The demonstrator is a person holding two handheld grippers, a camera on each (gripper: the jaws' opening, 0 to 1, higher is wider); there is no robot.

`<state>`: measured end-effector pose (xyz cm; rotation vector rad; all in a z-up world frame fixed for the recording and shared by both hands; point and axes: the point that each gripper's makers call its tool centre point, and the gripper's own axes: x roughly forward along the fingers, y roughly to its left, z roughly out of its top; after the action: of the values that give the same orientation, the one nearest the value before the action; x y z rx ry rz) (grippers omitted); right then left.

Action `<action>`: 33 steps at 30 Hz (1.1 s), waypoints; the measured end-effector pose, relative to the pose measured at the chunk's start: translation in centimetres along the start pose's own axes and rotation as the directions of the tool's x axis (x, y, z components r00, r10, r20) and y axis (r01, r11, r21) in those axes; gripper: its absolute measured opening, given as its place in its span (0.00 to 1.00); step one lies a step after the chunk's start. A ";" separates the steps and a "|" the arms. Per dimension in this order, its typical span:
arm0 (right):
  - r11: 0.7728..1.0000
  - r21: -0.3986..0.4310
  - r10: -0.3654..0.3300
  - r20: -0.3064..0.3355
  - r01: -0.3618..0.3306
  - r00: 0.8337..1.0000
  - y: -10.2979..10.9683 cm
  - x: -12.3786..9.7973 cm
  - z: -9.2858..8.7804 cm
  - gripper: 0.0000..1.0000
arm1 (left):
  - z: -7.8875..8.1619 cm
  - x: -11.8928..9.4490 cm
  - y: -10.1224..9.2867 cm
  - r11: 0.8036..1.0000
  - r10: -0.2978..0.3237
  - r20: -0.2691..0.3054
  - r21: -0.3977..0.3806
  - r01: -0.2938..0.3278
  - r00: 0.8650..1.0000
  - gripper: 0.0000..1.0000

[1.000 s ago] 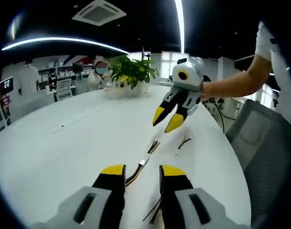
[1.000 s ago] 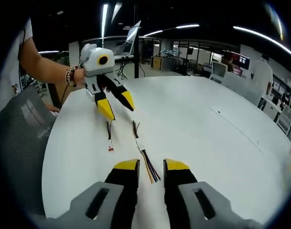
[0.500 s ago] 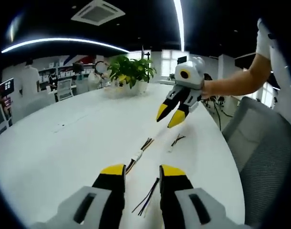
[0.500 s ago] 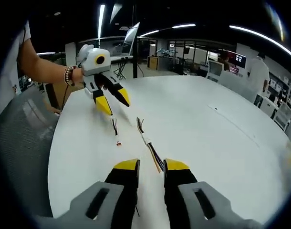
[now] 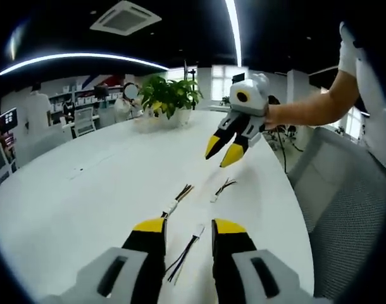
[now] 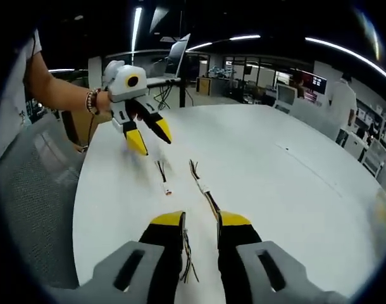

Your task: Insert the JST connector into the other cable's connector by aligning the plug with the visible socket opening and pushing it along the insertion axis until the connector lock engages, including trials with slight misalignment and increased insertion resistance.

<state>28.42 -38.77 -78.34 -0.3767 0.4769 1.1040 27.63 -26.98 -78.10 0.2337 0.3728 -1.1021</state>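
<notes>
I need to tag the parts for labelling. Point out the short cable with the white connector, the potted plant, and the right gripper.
short cable (image 5: pixel 222 188), left gripper view, on its wires.
potted plant (image 5: pixel 169 97), left gripper view, on the leaves.
right gripper (image 5: pixel 222 152), left gripper view, midway between its yellow tips.

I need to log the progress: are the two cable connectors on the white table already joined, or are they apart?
Apart. The short cable and the long cable lie side by side on the table, with bare surface between their connector ends.
</notes>
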 end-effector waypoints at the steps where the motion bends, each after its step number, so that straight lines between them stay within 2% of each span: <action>1: 1.000 -0.001 0.001 0.002 -0.001 1.000 0.1 0.0 0.0 0.17 | -0.1 0.0 -0.2 1.000 -0.002 -0.006 0.006 0.002 1.000 0.22; 7: 1.000 -0.015 0.014 -0.007 -0.015 1.000 0.9 -0.1 -0.1 0.17 | -0.4 0.2 -0.9 1.000 -0.012 -0.014 0.010 0.012 1.000 0.22; 20: 0.999 -0.011 0.051 -0.047 -0.051 0.998 2.0 0.9 -1.6 0.17 | -1.2 1.2 -1.4 0.999 -0.043 -0.036 0.010 0.044 0.998 0.22; 33: 0.995 -0.033 0.094 -0.098 -0.098 0.991 2.2 2.4 -3.2 0.15 | -3.1 2.7 -1.2 0.997 -0.076 -0.074 -0.004 0.076 0.994 0.21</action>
<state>26.78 -37.71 -82.46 -0.4457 0.5649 1.1935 27.05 -28.57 -82.05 0.2615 0.4517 -1.1704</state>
